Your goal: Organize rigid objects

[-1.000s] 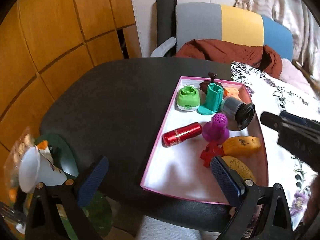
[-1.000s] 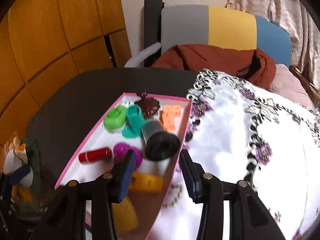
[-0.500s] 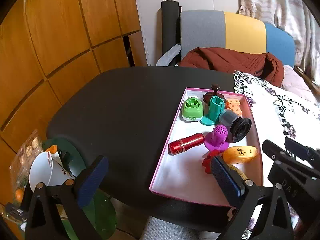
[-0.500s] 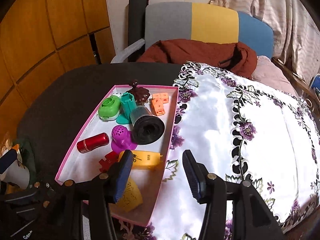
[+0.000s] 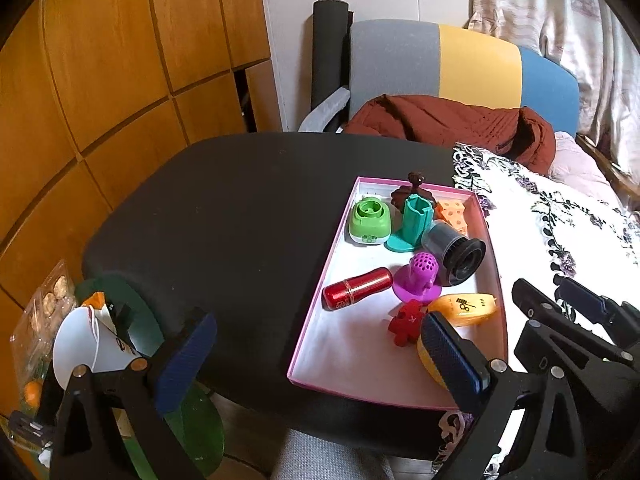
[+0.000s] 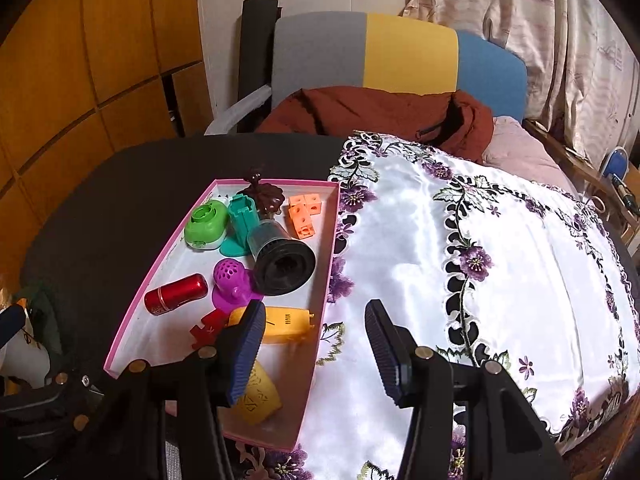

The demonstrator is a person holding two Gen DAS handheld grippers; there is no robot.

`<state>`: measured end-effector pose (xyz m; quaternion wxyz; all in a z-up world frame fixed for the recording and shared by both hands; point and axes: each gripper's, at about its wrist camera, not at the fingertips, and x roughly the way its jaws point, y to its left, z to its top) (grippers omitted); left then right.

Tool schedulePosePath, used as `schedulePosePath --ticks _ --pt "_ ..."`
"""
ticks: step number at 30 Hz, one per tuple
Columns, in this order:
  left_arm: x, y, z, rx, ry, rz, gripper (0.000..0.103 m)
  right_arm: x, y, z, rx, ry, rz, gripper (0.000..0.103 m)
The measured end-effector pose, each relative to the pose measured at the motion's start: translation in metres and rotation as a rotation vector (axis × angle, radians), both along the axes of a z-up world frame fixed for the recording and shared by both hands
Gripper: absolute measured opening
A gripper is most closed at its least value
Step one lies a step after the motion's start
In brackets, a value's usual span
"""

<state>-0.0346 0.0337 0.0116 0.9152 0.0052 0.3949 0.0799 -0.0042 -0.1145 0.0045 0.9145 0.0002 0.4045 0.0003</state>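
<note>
Both grippers hover at the near edge with nothing between their jaws. The left gripper (image 5: 316, 350) has its jaws spread wide, one pad over the dark tabletop (image 5: 224, 216), the other over the near right corner of the tray (image 5: 320, 380). The right gripper (image 6: 316, 350) has its jaws partly spread, straddling the tray's right wall, with the white cloth (image 6: 500, 280) at 3 o'clock.

All the objects lie in the tray. Nearest, the yellow piece (image 6: 260, 396) is half hidden behind the right gripper's left pad, so a blind closing could clip the tray wall instead. Just beyond it, the red puzzle piece (image 5: 406, 326) touches or nearly touches the orange case (image 5: 466, 310); grabbing one may drag the other.

Mid-tray, the red cylinder (image 5: 358, 288) lies on its side and will likely roll if nudged. The purple piece (image 5: 418, 278) sits close against the black cylinder (image 5: 456, 250), also on its side, leaving little room for a pad between them.

Farthest, towards 12 o'clock, the green disc (image 5: 370, 222), teal holder (image 5: 414, 224), brown piece (image 5: 412, 192) and orange cubes (image 6: 304, 214) crowd together; a reach there may topple the upright holder. The light tray itself may slide on the tabletop under a sideways push.
</note>
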Motion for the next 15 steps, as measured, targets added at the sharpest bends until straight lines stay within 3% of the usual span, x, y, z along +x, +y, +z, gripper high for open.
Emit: schedulePosePath --ticks 15 --pt "0.005 -0.007 -0.009 -0.034 0.040 -0.025 0.103 0.004 -0.011 -0.005 0.019 0.016 -0.022 0.052"
